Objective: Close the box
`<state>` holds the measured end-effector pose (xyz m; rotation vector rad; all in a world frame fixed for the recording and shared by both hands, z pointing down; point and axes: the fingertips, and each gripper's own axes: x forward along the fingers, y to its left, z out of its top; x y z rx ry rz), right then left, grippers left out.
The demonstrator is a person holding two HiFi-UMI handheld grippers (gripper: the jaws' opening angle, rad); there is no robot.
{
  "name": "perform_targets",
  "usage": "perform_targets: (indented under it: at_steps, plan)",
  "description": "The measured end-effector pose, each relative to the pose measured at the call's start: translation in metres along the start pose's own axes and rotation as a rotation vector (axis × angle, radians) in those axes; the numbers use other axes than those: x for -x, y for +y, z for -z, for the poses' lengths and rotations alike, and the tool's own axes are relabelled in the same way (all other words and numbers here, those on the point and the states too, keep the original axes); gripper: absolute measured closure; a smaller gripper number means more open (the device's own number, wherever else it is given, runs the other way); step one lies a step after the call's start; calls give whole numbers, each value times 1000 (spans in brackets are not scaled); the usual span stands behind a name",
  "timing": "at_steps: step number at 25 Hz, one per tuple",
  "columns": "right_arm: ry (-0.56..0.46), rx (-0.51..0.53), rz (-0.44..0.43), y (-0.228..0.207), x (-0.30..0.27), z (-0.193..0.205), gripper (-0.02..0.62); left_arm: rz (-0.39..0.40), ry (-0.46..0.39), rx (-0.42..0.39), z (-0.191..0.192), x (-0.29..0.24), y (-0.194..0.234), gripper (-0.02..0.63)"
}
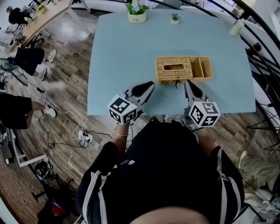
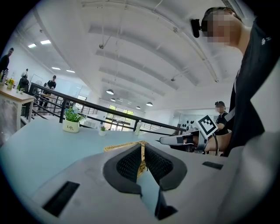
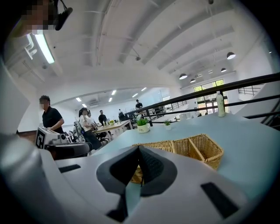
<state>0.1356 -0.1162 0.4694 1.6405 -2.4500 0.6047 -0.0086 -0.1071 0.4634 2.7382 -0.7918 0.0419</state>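
A woven wicker box lies on the light blue table. Its wider left part has a flat top with a rectangular slot; its right part stands open upward. My left gripper hovers near the table's front edge, left of the box, its jaws shut with nothing between them. My right gripper sits just in front of the box, also shut and empty. The left gripper view looks past the left gripper to the box. In the right gripper view, the box lies beyond the right gripper.
A white potted plant, a smaller plant and a pale bottle stand along the table's far edge. A railing runs along the right. People sit at desks to the left, and cables lie on the wooden floor.
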Motion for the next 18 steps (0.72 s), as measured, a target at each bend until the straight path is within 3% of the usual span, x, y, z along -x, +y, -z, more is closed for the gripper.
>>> perform_targets:
  at_steps: [18]
  plan:
    - [21,-14,-9,-2,-6,4,595,-35,-3,-2,2,3,7,574]
